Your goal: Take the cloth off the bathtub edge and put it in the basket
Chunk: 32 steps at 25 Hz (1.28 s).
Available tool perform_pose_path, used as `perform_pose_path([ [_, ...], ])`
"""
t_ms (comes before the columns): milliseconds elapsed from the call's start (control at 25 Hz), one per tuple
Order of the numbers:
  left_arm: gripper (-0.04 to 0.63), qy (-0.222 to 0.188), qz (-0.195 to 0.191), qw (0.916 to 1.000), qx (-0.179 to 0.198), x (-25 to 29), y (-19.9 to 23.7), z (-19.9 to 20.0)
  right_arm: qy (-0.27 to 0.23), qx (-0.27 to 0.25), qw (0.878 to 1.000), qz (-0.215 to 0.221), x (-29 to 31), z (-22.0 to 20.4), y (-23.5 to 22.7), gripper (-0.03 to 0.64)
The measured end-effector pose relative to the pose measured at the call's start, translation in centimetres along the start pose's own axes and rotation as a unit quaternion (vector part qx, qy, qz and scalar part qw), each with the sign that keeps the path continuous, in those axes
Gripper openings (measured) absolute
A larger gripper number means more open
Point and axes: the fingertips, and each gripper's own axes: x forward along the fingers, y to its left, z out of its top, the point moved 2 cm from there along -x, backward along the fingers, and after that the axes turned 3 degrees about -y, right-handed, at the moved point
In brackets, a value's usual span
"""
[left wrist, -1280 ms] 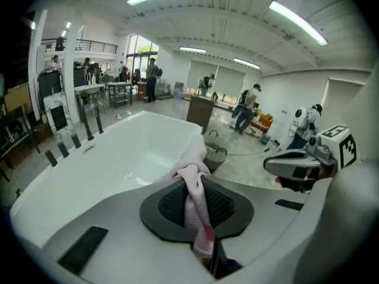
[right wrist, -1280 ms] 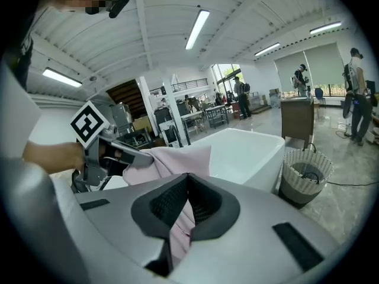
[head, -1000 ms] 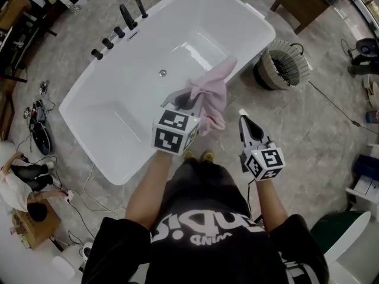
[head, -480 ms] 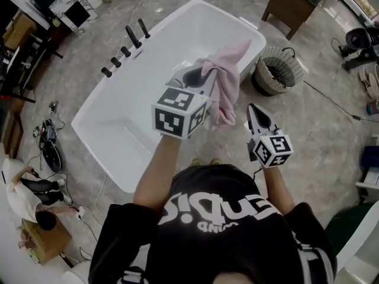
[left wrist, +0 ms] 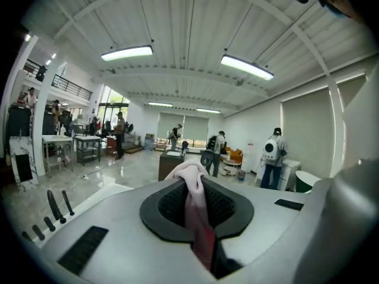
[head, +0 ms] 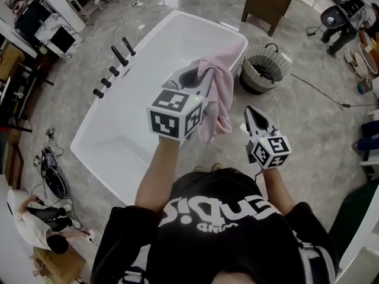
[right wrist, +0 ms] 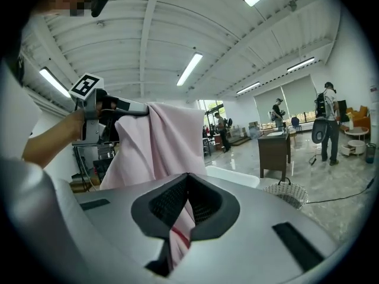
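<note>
A pink cloth [head: 220, 93] hangs in the air above the right rim of the white bathtub [head: 118, 129]. My left gripper [head: 198, 76] is raised high and shut on the cloth's top; in the left gripper view a fold of the cloth [left wrist: 192, 197] sits pinched between the pads. My right gripper [head: 251, 112] is lower and to the right, shut, its tips apart from the cloth. In the right gripper view the cloth [right wrist: 163, 149] hangs just left of and behind the jaws. The woven basket [head: 278, 76] stands on the floor past the tub's far right end, also visible in the right gripper view [right wrist: 287, 193].
Black tap handles [head: 112, 70] line the tub's left rim. A dark wooden cabinet [head: 269, 2] stands beyond the basket, and a black cable [head: 320, 93] runs over the floor to its right. Several people stand in the hall's background [left wrist: 273, 158].
Both grippers have risen, the left one much more. The cloth has gone up with the left gripper and now hangs well above the tub rim.
</note>
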Motion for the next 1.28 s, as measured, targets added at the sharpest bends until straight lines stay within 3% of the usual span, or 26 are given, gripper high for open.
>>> perform_pose_path([
  [440,0.040,0.005,-0.117,0.9929,0.021,4.1,-6.6,-2.3,-0.024,0.023,0.990,-0.139,-8.0,-2.8,-2.6,0.012],
  [720,0.040,0.004,-0.161,0.9869,-0.003,7.5,-9.2,-2.2,-0.034,0.047,0.974,-0.218,-12.9,-3.9,-5.9,0.012],
  [1280,0.040,0.017,-0.189,0.9816,0.021,18.4,-11.1,-2.6,-0.048,0.062,0.965,-0.248,-9.6,-3.0,-15.9,0.012],
])
